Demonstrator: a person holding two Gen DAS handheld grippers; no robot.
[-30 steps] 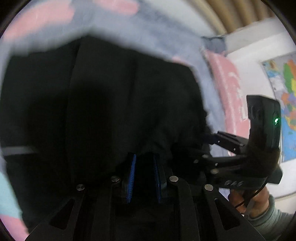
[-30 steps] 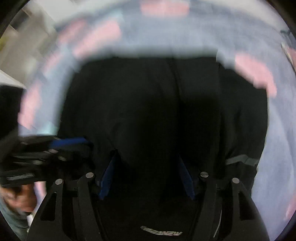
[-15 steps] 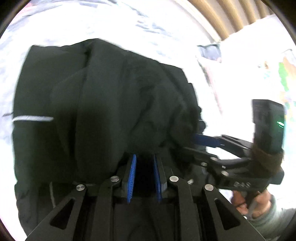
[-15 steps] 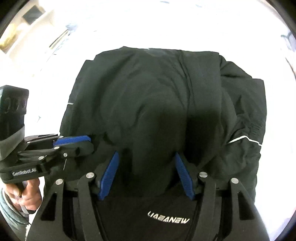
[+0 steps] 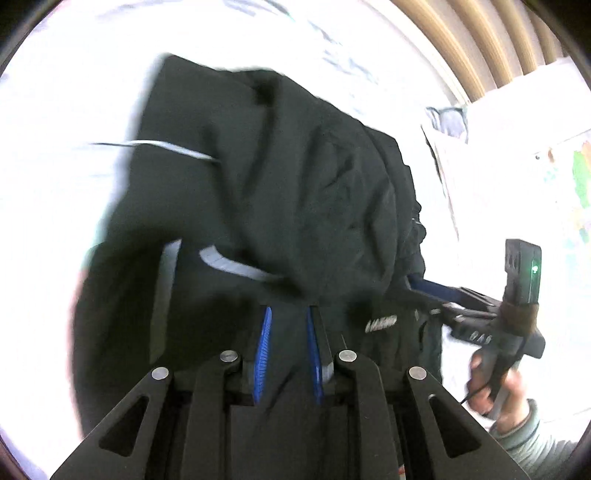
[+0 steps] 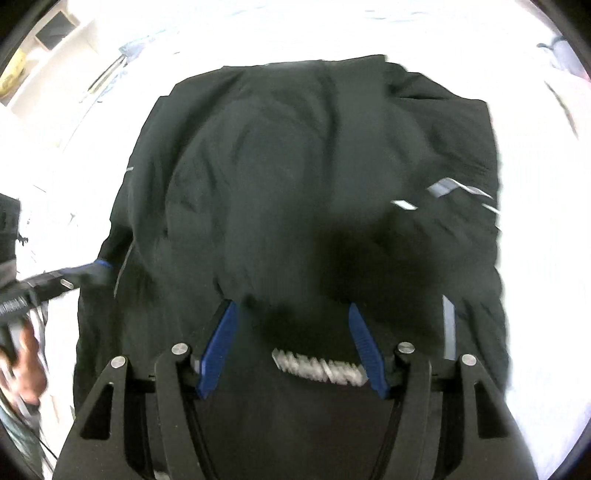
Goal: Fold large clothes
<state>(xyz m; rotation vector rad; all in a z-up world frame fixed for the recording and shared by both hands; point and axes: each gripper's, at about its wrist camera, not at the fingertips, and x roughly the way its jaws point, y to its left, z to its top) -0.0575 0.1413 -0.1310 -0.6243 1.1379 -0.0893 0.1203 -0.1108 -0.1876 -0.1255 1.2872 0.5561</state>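
Observation:
A large black jacket [image 5: 280, 206] with grey reflective strips lies folded over on a bright white bed; it also fills the right wrist view [image 6: 295, 184]. A white logo [image 6: 317, 365] shows on the lower layer. My left gripper [image 5: 287, 314] is partly open over the jacket's near edge, nothing between its blue pads. My right gripper [image 6: 290, 310] is wide open just above the jacket near the logo. It also shows at the jacket's right side in the left wrist view [image 5: 424, 286].
The bed sheet [image 6: 535, 258] is overexposed white around the jacket. A wooden headboard [image 5: 491, 48] and a wall map [image 5: 580, 184] stand at the right. A shelf [image 6: 44, 33] is at the far left.
Both grippers have pulled back from the folded-over jacket. The upper layer has dropped onto the lower one. More bed shows around the jacket.

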